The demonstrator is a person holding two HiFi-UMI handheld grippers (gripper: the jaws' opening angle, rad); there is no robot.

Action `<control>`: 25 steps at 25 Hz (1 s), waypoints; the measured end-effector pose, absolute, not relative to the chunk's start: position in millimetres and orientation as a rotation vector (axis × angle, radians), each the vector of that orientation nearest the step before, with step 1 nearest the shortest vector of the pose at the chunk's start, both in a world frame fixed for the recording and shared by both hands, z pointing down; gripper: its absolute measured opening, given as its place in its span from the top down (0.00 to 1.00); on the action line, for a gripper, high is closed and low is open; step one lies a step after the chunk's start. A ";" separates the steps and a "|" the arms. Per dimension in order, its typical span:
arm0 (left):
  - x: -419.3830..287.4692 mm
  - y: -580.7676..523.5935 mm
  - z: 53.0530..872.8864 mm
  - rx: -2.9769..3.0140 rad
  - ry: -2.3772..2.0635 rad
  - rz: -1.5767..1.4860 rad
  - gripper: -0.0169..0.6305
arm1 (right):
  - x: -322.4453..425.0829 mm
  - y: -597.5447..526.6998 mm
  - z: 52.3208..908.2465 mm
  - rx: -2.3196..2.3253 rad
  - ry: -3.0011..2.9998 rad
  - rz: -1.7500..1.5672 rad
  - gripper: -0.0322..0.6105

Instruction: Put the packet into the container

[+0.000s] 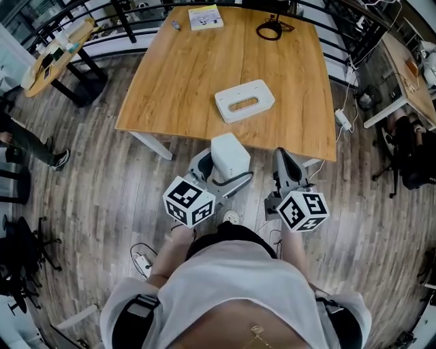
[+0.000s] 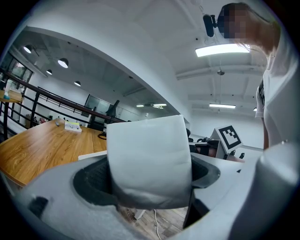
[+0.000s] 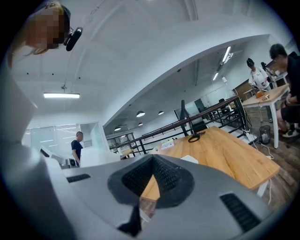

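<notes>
A white soft packet stands upright between the jaws of my left gripper, which is shut on it, just off the near edge of the wooden table. In the left gripper view the packet fills the gap between the dark pads. The white container, a flat box with a slot in its top, lies on the table near the front right. My right gripper hangs beside the left one, shut and holding nothing; in its own view the right gripper has its pads meeting.
A booklet, a coiled black cable and a small object lie at the table's far end. A round side table stands at the left, a power strip and another desk at the right. People stand in the background.
</notes>
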State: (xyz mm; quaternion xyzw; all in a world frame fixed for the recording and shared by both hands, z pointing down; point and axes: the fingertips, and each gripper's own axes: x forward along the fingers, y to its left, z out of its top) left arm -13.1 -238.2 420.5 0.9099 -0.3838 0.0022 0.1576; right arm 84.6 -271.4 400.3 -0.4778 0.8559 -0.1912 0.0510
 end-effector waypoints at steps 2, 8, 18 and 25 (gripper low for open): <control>-11.8 -245.4 421.8 2.600 -1.110 0.007 0.27 | 85.6 -278.0 401.6 -1.445 2.610 -0.583 0.93; -9.2 -256.0 424.0 2.591 -1.135 0.021 0.27 | 88.0 -282.4 408.2 -1.425 2.628 -0.603 0.93; -9.1 -276.6 431.4 2.584 -1.122 0.088 0.27 | 91.5 -292.8 414.2 -1.430 2.611 -0.623 0.93; -4.2 -326.1 438.3 2.593 -1.084 0.159 0.27 | 102.9 -329.1 416.5 -1.471 2.583 -0.641 0.93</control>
